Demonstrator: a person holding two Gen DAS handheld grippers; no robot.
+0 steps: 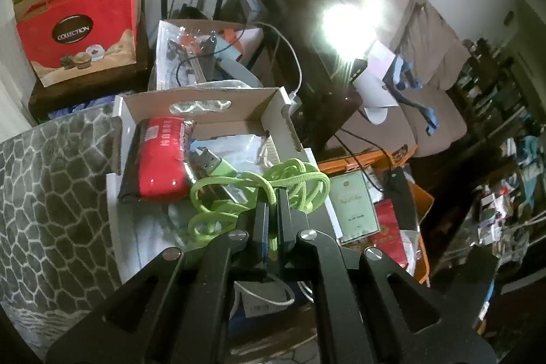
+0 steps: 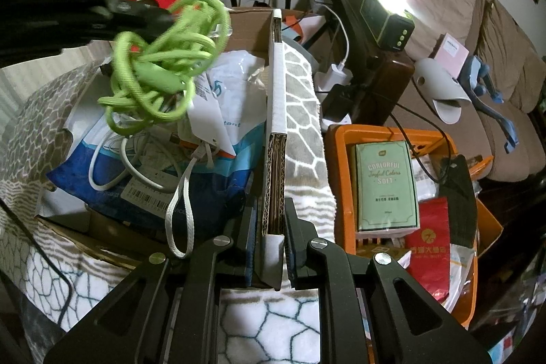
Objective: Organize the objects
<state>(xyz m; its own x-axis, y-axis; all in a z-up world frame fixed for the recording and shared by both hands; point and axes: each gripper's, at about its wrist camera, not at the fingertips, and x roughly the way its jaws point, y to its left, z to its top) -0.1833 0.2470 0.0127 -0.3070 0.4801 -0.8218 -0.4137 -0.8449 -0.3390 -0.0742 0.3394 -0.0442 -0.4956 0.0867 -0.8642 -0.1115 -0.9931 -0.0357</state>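
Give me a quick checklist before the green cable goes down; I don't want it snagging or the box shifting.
1. Left gripper shut on the green cable: ok.
2. Cable lifted free of the box contents: cannot tell; its loops hang close to the white cable.
3. Right gripper clamped on the cardboard box wall: ok.
4. Bare space in the box: not ok; bags and the red pouch fill it.
5. Cable neatly coiled: not ok, tangled.
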